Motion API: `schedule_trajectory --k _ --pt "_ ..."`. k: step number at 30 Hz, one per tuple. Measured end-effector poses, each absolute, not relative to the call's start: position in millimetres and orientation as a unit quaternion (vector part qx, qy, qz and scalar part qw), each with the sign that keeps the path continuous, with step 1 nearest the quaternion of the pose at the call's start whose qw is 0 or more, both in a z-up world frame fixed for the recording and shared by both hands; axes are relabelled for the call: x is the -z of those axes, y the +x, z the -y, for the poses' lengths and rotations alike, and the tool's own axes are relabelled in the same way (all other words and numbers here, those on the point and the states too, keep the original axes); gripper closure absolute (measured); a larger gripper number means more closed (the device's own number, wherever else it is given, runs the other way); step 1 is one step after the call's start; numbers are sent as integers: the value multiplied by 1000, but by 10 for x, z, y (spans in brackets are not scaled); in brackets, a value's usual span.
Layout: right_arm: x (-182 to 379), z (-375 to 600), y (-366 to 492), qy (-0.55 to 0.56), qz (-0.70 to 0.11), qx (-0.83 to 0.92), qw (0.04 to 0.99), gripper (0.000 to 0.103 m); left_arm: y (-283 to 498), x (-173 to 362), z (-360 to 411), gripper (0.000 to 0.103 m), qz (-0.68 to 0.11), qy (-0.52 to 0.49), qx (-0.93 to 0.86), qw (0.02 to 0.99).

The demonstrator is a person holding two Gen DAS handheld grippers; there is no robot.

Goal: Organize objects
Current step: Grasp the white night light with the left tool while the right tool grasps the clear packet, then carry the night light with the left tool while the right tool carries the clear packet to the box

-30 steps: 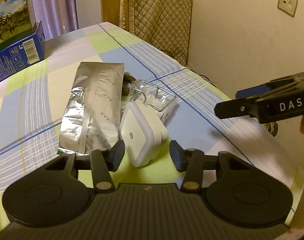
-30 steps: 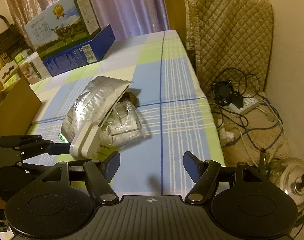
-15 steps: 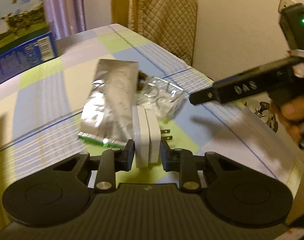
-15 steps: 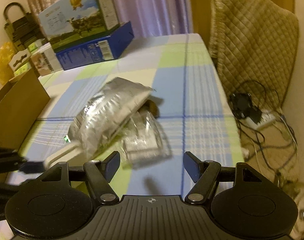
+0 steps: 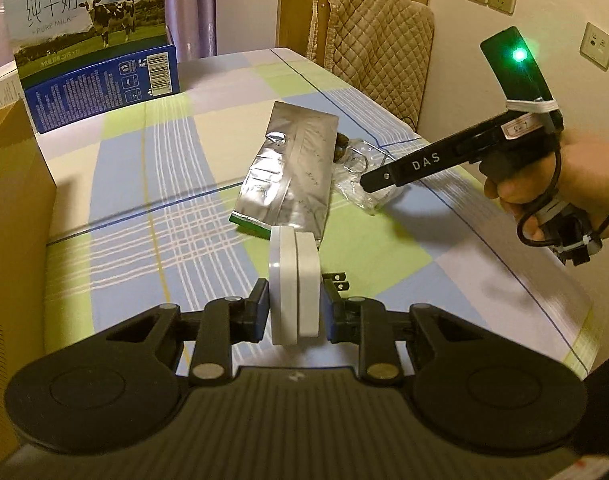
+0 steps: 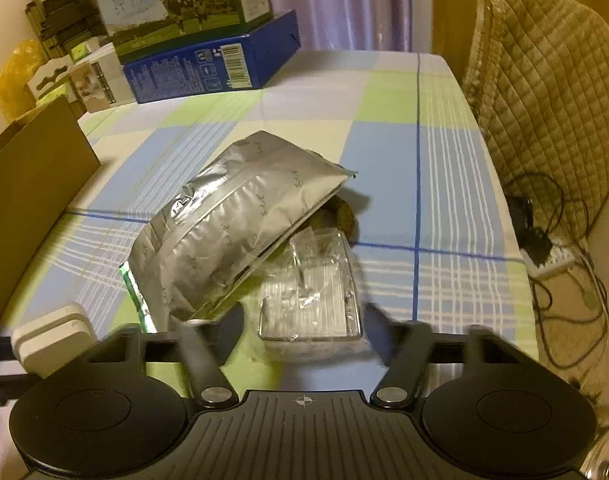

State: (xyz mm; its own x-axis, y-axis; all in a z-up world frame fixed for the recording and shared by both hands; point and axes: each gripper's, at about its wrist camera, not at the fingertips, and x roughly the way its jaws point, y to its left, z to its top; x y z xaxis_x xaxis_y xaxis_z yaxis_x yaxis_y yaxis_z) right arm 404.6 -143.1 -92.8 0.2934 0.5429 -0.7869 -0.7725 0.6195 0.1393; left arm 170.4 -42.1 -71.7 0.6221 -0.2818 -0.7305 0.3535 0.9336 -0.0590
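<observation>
Two tongs work over the checked worktop (image 5: 152,200). At the left edge of the frame stands a cardboard box (image 5: 12,216), probably the drop-off. The foil pouch (image 5: 292,176) lies mid-frame. The right tongs (image 6: 304,330) are closing around the clear plastic packet (image 6: 310,292), lower centre; they should settle squarely before lifting. The left tongs (image 5: 294,310) clamp the white plug adapter (image 5: 294,280) above the worktop; keep it upright.

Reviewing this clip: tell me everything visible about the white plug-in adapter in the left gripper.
The white plug-in adapter is a rounded-square block that looks like smooth plastic, with a seam dividing it into two layers. It stands on edge, clamped between the left gripper, whose pads press its two broad faces. Two dark metal prongs stick out sideways past the right-hand pad. It appears lifted clear of the checked tablecloth, near the silver foil pouch.
</observation>
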Motion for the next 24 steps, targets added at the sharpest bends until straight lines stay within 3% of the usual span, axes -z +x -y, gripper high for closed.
schedule_trajectory --k 12,16,24 --pt "806 1930 3566 -135 -464 -398 780 52 1718 850 482 80 -407 30 188 893" --pt "794 2046 3448 -126 -465 -393 783 52 1722 838 487 71 -405 17 186 895" --pt "795 2081 3395 -119 -461 -387 790 52 1906 844 630 66 -407 27 179 895"
